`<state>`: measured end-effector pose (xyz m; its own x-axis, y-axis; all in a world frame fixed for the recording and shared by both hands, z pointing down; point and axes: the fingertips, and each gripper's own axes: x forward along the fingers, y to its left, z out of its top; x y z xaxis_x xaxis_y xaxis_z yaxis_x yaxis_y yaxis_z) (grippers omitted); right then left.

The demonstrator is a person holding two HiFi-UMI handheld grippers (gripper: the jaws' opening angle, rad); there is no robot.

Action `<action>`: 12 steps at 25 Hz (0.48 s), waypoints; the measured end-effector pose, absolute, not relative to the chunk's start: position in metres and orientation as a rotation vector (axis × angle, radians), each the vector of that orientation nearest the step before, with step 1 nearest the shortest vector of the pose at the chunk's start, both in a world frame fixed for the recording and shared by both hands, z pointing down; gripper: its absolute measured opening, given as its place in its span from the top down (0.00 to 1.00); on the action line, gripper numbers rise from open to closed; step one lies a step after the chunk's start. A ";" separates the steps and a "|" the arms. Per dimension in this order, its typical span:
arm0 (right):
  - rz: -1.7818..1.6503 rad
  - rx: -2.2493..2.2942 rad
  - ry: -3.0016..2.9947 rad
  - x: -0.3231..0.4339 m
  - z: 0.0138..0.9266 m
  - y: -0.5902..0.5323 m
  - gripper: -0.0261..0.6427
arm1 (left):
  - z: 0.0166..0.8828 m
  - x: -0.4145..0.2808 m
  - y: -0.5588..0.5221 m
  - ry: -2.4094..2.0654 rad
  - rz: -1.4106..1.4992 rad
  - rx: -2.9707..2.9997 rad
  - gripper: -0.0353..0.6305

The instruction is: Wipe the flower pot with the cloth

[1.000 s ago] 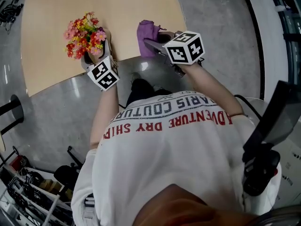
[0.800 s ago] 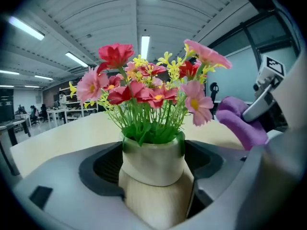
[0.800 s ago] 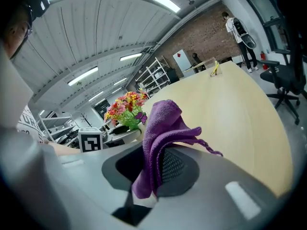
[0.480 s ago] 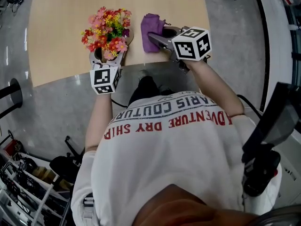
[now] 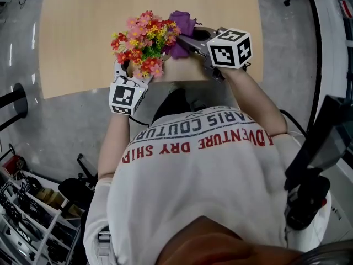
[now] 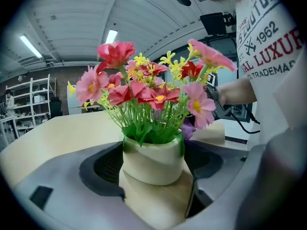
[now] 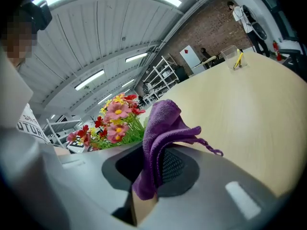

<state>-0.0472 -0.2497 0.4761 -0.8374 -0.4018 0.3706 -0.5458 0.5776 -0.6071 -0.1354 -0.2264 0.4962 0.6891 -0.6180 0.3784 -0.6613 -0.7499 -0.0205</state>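
Pot [image 6: 153, 152] and cloth [image 7: 163, 128] have drawn together over the desk [image 5: 83, 37] edge, left gripper [image 6: 154, 169] jaws clamped on the pot, right gripper [image 7: 148, 176] jaws pinching the cloth; wiping seems imminent, needing cloth pressed against the pot's side.

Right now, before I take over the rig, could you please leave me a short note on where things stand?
Left gripper: jaws closed on the flower pot, which holds flowers, near the front edge of the table.
Right gripper: jaws closed on the purple cloth, close beside the flowers.
Done: pot and cloth are both in grip, side by side.
Left: no contact between cloth and pot shows yet; the wiping of the pot's wall is probably all still to do.
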 end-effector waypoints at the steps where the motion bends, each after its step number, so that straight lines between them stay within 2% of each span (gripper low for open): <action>1: 1.103 0.781 -2.612 -0.052 0.477 -0.249 0.89 | 0.495 -0.135 -0.226 -1.052 0.557 2.780 0.34; 12: 1.053 0.772 -2.385 -0.067 0.513 -0.260 0.90 | 0.490 -0.140 -0.226 -1.031 0.552 2.785 0.34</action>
<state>-0.0671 -0.2596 0.5135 -0.7578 -0.3176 0.5700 -0.6352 0.5589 -0.5331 -0.1399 -0.2265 0.4896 0.7014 -0.6050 0.3769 -0.6490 -0.7607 -0.0133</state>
